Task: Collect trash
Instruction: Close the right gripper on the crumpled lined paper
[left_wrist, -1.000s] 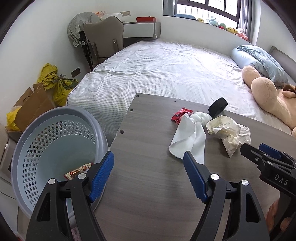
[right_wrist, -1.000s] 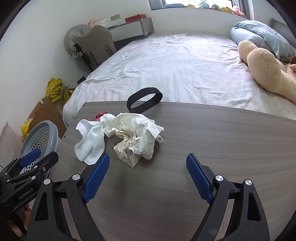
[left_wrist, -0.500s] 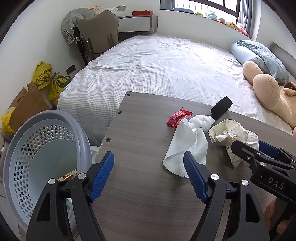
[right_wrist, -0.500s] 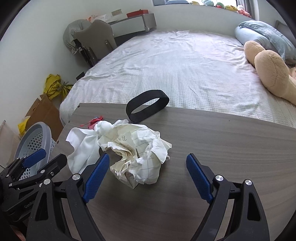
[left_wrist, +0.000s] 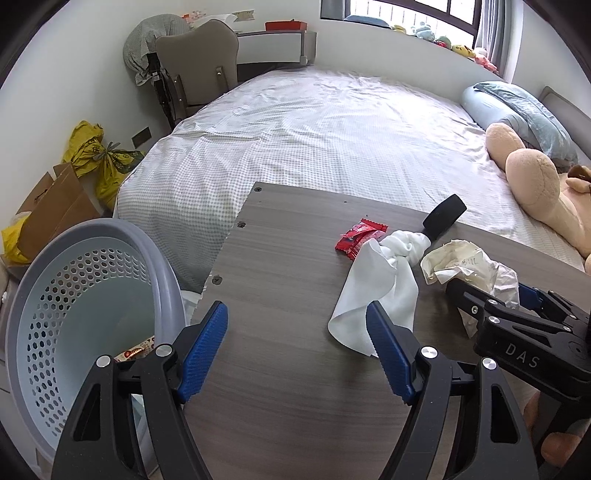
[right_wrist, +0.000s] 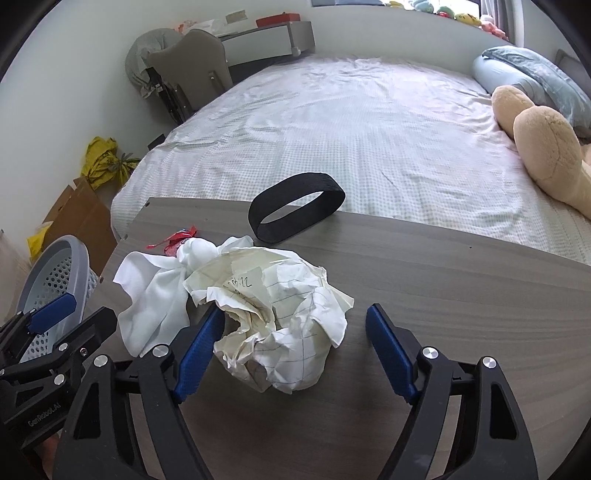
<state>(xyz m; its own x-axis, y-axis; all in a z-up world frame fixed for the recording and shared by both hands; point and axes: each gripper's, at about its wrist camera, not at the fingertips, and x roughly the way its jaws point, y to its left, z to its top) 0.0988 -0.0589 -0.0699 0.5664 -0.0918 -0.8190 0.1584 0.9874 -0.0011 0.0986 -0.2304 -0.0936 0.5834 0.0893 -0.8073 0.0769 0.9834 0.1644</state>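
Observation:
A crumpled sheet of lined paper (right_wrist: 280, 314) lies on the grey wood table (right_wrist: 443, 280); it also shows in the left wrist view (left_wrist: 465, 262). My right gripper (right_wrist: 295, 343) is open, its fingers on either side of the paper's near part. A white cloth (left_wrist: 380, 284) and a red wrapper (left_wrist: 360, 236) lie left of the paper. My left gripper (left_wrist: 297, 347) is open and empty over the table's left part, near the cloth's corner. A grey perforated basket (left_wrist: 74, 295) stands left of the table with a wrapper (left_wrist: 136, 350) inside.
A black band (right_wrist: 295, 212) lies at the table's far edge. A bed (left_wrist: 332, 129) with a plush bear (left_wrist: 532, 184) is beyond. A chair (left_wrist: 199, 74), cardboard (left_wrist: 55, 206) and yellow bags (left_wrist: 99, 155) stand at the left wall.
My right gripper has moved forward so the crumpled paper now sits between its open fingers. My left gripper has shifted slightly forward and right, away from the basket.

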